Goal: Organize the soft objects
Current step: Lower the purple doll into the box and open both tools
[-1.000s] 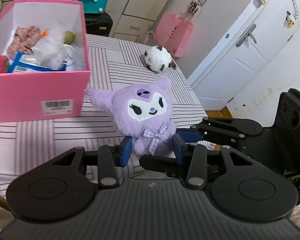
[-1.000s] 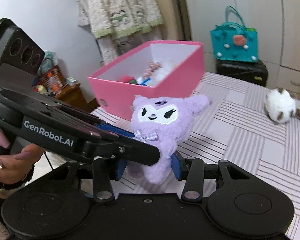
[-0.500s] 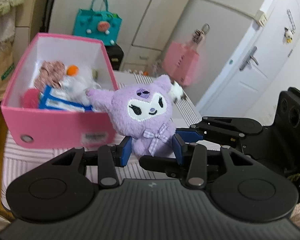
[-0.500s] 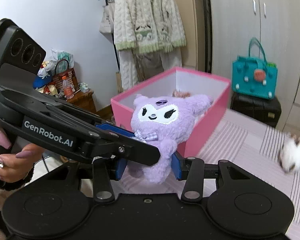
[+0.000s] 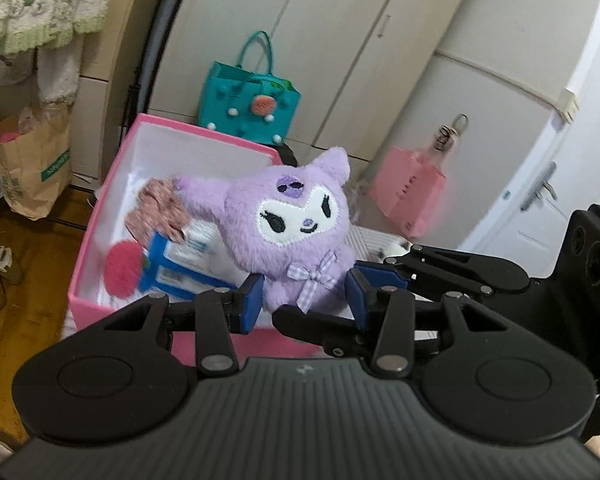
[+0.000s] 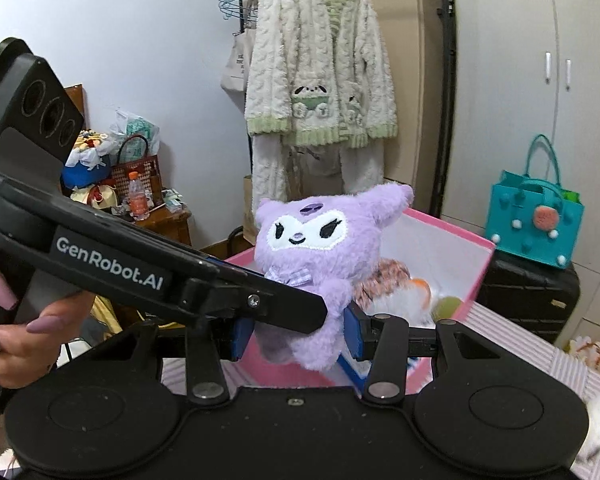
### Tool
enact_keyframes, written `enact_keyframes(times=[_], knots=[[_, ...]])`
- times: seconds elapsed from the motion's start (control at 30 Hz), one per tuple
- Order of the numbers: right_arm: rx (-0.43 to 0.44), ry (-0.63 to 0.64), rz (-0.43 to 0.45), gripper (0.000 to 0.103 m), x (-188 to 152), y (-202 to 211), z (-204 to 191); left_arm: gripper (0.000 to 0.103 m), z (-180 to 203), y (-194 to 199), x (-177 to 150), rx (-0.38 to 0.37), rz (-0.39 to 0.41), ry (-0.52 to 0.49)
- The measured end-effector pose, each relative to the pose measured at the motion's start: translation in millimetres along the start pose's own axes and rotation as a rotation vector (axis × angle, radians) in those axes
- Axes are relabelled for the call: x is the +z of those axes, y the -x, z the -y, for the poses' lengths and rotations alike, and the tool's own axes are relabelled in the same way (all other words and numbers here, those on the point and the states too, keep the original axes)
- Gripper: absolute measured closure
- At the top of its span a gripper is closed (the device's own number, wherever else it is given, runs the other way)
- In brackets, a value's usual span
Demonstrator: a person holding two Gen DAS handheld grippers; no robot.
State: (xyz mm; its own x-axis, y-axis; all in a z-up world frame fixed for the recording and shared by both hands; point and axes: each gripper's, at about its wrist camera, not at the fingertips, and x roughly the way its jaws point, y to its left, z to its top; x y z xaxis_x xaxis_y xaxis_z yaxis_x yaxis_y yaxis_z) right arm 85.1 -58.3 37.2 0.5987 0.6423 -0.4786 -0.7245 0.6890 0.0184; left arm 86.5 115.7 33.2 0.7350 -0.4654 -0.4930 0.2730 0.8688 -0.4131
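Holding a purple plush doll between them, both grippers are clamped on its lower body: the left gripper presses its blue pads into the doll's sides just below the bow, and the right gripper does the same from its own side, pads sunk into the fur. Doll description: lilac fuzzy fabric, two pointed ears spread wide, a white embroidered face with black lashed eyes and a small purple nose, a dark purple patch on the forehead, and a lilac-and-white gingham bow at the neck. It sits upright, lifted, in front of and above the open pink box. Box interior is white; contents visible are a pinkish-brown knitted item, a red fuzzy item, a blue-and-white packet, and, in the right wrist view, a white fluffy item with an orange spot and a yellow-green ball. Box rests on a pink-striped tablecloth. Background: teal handbag, pink paper bag, cream fleece cardigan on a hanger.
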Motion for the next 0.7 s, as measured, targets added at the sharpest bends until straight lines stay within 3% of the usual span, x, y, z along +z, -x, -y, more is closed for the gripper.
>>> enact_keyframes(times=[0.33, 0.7], knots=[[0.158, -0.163, -0.088, 0.052, 17, -63, 42, 0.059, -49, -38, 27, 0.049, -0.006, 0.104], [0.158, -0.176, -0.214, 0.052, 19, -105, 52, 0.060, -66, -68, 35, 0.104, -0.081, 0.107]])
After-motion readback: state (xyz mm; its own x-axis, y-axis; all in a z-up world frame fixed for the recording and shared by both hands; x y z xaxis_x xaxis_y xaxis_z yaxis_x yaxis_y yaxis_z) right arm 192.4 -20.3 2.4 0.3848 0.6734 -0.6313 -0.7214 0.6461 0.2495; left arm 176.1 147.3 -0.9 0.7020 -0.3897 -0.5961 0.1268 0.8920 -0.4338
